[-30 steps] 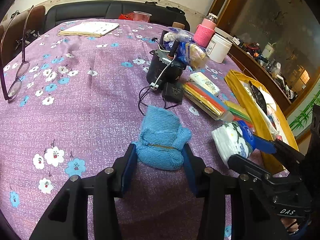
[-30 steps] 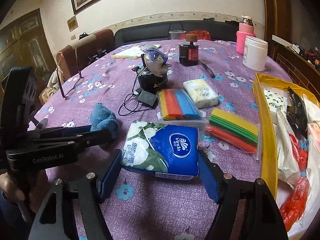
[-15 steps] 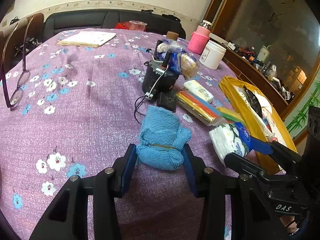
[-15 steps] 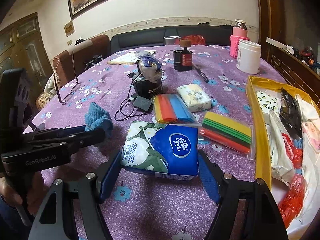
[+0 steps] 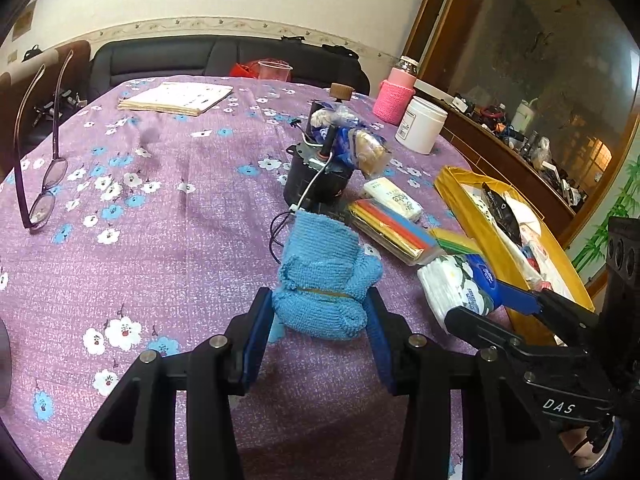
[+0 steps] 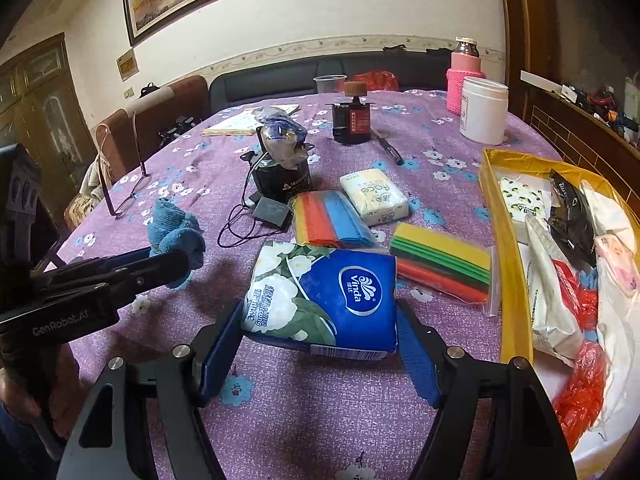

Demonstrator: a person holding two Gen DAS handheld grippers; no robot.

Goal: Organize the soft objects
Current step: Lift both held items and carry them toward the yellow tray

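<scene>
A rolled blue towel, bound with a rubber band, sits between the blue pads of my left gripper, which is shut on it. The right wrist view shows the same towel at the tip of the left gripper. My right gripper is shut on a blue-and-white Vinda tissue pack, which hangs slightly above the purple flowered tablecloth. In the left wrist view the tissue pack is at the right, in the right gripper.
A yellow-rimmed box of soft packets lies at the right. Ahead are two bags of coloured strips, a small tissue pack, a black device with a cable, a white jar, glasses and a booklet.
The left wrist view has tipped upward a little, showing more wall and less near table. Both grippers keep the same hold on the towel and the tissue pack.
</scene>
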